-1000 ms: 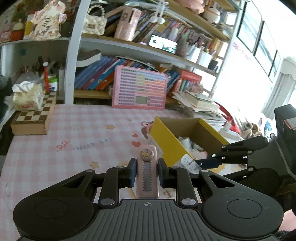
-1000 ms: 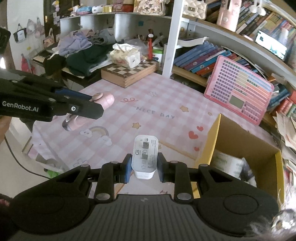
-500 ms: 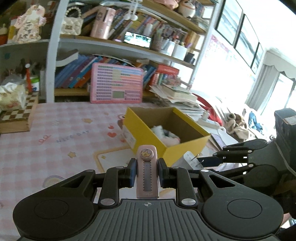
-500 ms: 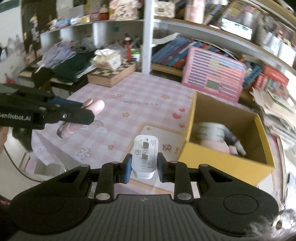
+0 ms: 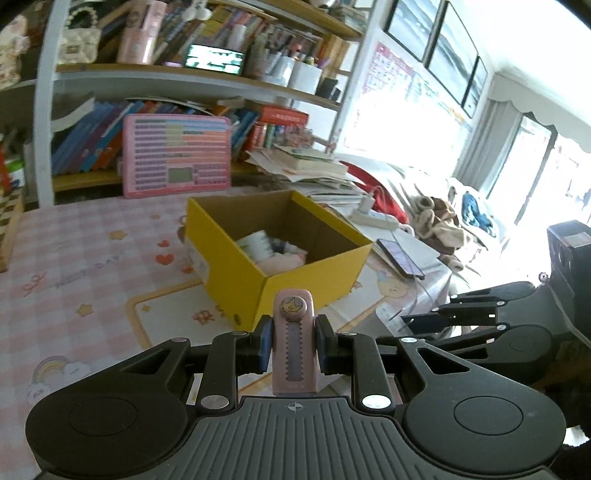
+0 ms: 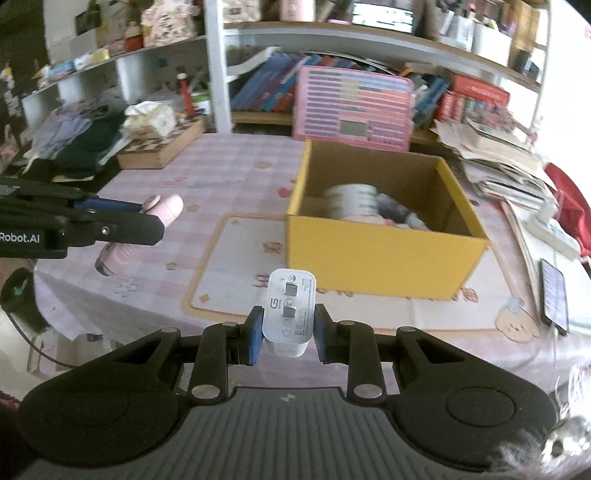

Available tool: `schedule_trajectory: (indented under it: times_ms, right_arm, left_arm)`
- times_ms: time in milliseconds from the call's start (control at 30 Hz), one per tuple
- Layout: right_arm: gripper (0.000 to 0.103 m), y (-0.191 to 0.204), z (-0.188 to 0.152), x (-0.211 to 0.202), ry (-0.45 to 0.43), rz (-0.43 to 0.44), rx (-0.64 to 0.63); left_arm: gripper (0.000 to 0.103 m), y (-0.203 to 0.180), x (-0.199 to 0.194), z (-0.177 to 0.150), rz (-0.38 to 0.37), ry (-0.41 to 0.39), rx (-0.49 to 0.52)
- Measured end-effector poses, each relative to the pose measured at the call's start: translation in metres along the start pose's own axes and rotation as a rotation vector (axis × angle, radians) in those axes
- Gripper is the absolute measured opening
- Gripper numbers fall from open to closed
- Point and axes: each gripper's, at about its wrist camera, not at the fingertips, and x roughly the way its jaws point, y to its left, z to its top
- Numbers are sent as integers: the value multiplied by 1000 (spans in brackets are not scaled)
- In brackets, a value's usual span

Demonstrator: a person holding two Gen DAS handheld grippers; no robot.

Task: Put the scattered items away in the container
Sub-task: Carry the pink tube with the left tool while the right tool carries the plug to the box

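Here, left tongs point(image 5: 293, 345) pinch a ridged pink cutter point(image 5: 293, 354); right tongs point(image 6: 288, 332) clamp a glossy white charger block point(image 6: 289, 310).

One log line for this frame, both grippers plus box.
left gripper: shut on pink cutter | right gripper: shut on charger | yellow box: open, holds items | both short of box

Daylight floods in from the windows point(image 5: 517, 147) on my right; that side of the left view is blown out to white. The yellow box point(image 5: 236, 273) is evenly lit, inner walls shaded. Both views bend hard at the edges, the shelves point(image 6: 332, 33) bowing and corners going black. Books on the shelves look soft and smeared, as do the things inside the box. My gripper bodies in the foreground are sharp, dark, with little glare.
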Motion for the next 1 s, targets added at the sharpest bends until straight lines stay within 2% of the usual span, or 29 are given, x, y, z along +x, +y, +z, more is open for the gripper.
schedule_trajectory:
  times_ms: [300, 533, 700, 1000]
  right_arm:
    - [26, -44, -1, 5, 22, -38, 42]
    - [26, -79, 13, 17, 22, -33, 48]
    - [26, -107, 33, 26, -5, -21, 48]
    - [26, -158, 88, 69, -58, 23, -22]
  left_arm:
    - [22, -19, 39, 20, -37, 14, 22]
    - [22, -27, 74, 40, -31, 24, 26]
    - [22, -28, 100, 55, -5, 25, 28]
    - [22, -27, 152, 90, 101, 13, 75]
